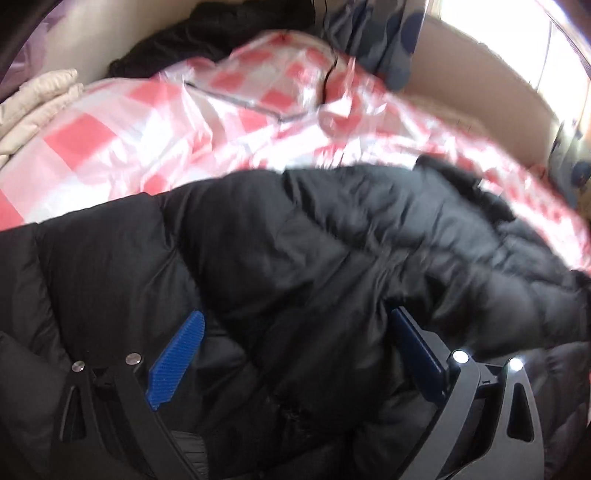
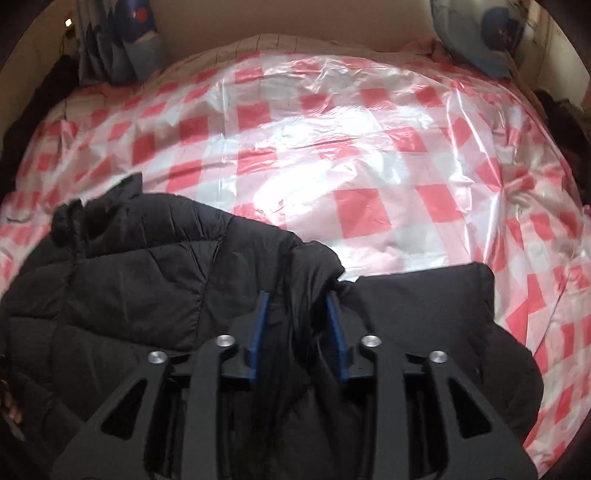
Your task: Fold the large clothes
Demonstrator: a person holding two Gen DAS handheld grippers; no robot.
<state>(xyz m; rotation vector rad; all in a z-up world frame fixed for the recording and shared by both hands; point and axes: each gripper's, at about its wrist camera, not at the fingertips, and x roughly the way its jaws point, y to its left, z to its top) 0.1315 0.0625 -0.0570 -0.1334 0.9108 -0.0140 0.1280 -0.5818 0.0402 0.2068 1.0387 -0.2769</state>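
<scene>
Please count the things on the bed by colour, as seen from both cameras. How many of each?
Black: 2, the black puffer jacket and a dark garment behind
Red-and-white check: 1, the plastic sheet
Cream: 1, the cream padded item
Blue-grey: 2, the cushions
Total: 6

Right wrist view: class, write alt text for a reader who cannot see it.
A black puffer jacket lies on a red-and-white checked plastic sheet. The right gripper points down at it, jaws partly open around a fold of the jacket.
</scene>
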